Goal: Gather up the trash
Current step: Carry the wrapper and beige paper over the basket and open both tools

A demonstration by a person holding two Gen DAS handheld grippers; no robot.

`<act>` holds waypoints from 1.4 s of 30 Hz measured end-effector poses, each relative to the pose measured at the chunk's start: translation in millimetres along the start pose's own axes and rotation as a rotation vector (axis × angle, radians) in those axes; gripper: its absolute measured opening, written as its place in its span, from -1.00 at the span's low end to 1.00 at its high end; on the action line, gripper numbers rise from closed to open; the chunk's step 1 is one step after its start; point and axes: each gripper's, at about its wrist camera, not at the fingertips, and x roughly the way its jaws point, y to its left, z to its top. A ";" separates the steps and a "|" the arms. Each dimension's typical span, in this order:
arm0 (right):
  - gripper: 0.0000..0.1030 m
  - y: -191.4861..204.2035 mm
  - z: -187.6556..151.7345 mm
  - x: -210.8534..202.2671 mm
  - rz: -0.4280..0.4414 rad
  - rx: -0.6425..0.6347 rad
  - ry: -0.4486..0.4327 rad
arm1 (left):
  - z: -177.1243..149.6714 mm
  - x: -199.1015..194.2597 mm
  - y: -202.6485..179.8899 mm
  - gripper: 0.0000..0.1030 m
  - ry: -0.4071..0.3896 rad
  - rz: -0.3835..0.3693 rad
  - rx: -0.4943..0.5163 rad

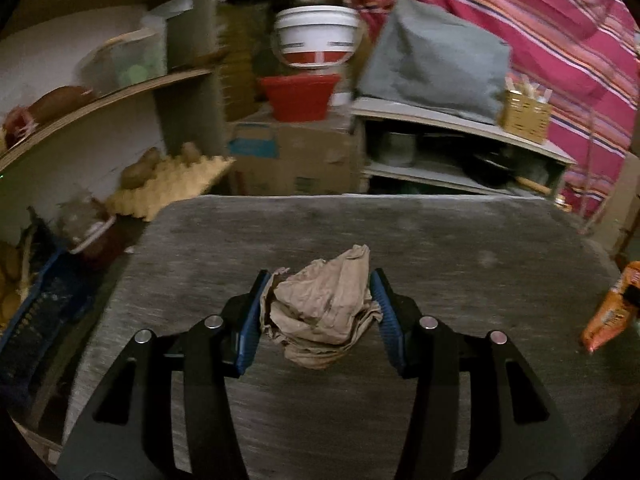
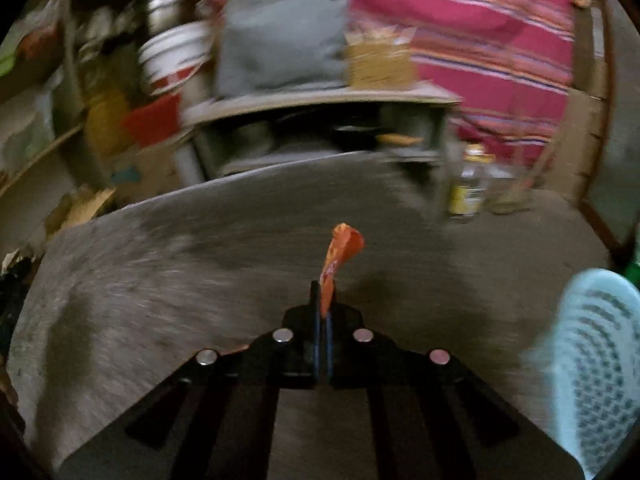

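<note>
Gripping a crumpled brown paper wad point(image 1: 320, 304), the left gripper point(image 1: 318, 300) has its two blue pads point(image 1: 250, 320) pressed against the wad's sides, so it is clamped on the paper, which sits between the fingers and bulges out ahead of and below them. Under the gripper lies a grey table top point(image 1: 440, 232). Far to the gripper's right, at the table's edge, an orange snack wrapper point(image 1: 608, 312) shows, with something dark across it that I cannot make out. Beyond the table's far edge, ahead of the gripper, stand a cardboard box point(image 1: 296, 160) and a red tub point(image 1: 298, 96); ahead and to the left lies an egg tray point(image 1: 172, 184).

Seen from the right wrist, the right gripper point(image 2: 323, 304) has its fingers together on the lower end of the orange snack wrapper point(image 2: 340, 252), which sticks up and ahead from between the tips. A pale blue perforated basket point(image 2: 592, 360) sits just to the gripper's right and slightly behind the tips, probably the trash bin. This view is heavily smeared by motion.

Risks, as I judge them: the wad is held only by its springy outer folds, so a jolt or a slackened squeeze could let it slide out below. The wrapper is slick and pinched at one thin end; a fast swing toward the basket could pull it free or drop it beside the rim.
</note>
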 end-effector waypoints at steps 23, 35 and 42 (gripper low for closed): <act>-0.96 -277.0 -45.7 -91.9 -0.153 0.160 -0.069 | -62.1 -103.9 -322.1 -0.04 -0.070 -0.303 0.291; -0.96 -308.1 -57.1 -96.9 -0.057 0.227 -0.070 | -95.6 -142.6 -426.0 -0.04 -0.069 -0.432 0.351; -0.89 -309.1 -60.2 -94.4 -0.062 0.259 -0.042 | -107.0 -144.4 -442.9 -0.04 -0.064 -0.429 0.376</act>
